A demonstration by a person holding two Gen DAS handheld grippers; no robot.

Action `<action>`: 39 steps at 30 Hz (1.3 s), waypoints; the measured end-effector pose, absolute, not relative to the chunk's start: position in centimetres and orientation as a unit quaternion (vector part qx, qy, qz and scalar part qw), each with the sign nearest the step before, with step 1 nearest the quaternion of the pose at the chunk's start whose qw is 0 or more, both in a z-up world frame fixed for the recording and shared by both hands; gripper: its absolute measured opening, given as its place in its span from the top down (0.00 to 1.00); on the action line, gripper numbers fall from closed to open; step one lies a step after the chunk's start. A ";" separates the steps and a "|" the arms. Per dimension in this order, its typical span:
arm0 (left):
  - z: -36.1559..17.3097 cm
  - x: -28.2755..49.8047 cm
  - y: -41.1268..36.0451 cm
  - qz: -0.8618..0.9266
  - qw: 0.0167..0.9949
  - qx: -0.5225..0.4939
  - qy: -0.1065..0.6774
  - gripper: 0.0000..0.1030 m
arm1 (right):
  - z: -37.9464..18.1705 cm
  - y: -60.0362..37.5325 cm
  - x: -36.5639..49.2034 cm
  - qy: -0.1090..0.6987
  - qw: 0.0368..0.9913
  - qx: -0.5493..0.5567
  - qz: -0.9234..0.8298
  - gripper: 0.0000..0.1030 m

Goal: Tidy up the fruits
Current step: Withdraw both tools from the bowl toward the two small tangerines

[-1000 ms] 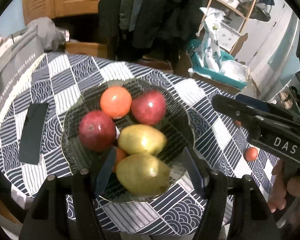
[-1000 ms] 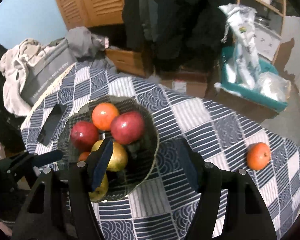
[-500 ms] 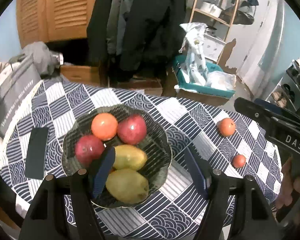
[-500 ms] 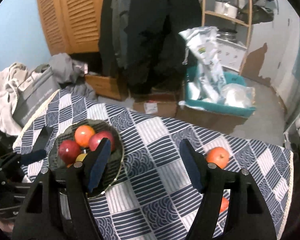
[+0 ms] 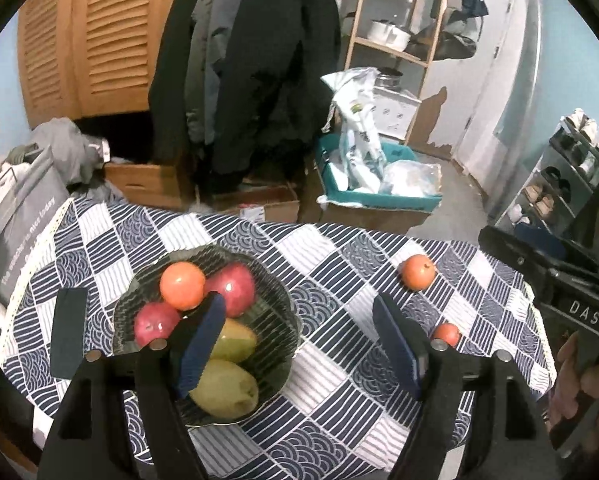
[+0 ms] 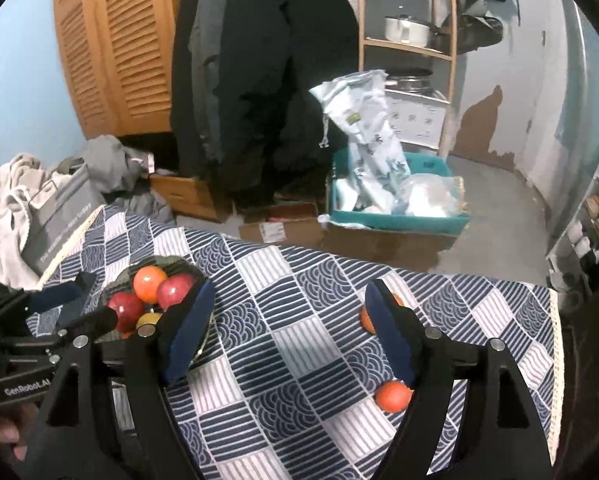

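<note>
Round counter [image 5: 339, 264] under a blue-and-white patterned cloth. Dark glass bowl [image 5: 287, 320] toward the left edge, holding an orange [image 5: 182, 285], two red apples [image 5: 235, 288] and two yellow-green mangoes [image 5: 225, 390]. Larger loose orange [image 5: 418, 272] and smaller loose orange [image 5: 445, 334] lie on the cloth near the right edge, well apart from the bowl. Left tongs [image 5: 299, 344] above the counter, jaws apart and just opened wider, nothing between them. Right tongs [image 6: 289, 332] likewise apart, just widened, empty. Dark phone [image 5: 69, 330] lies left of the bowl.
</note>
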State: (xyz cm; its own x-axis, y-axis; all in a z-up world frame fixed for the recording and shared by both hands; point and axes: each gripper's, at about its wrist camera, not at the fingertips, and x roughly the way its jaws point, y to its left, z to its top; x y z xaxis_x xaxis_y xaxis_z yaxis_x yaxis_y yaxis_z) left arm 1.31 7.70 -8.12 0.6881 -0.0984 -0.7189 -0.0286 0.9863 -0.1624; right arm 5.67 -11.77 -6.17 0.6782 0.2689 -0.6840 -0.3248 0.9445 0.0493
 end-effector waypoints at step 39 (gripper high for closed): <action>-12.1 5.8 -3.2 -0.066 0.887 0.008 0.457 0.23 | -12.3 -23.3 5.8 0.441 0.893 -0.017 0.086 0.20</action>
State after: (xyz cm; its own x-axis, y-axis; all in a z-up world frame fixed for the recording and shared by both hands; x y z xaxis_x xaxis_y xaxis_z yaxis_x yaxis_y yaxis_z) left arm 5.79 -3.20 -12.15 0.5735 -0.1108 -0.8116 0.1248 0.9911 -0.0472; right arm 5.80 -23.33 -12.29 0.5968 0.1394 -0.7902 -0.1694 0.9845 0.0457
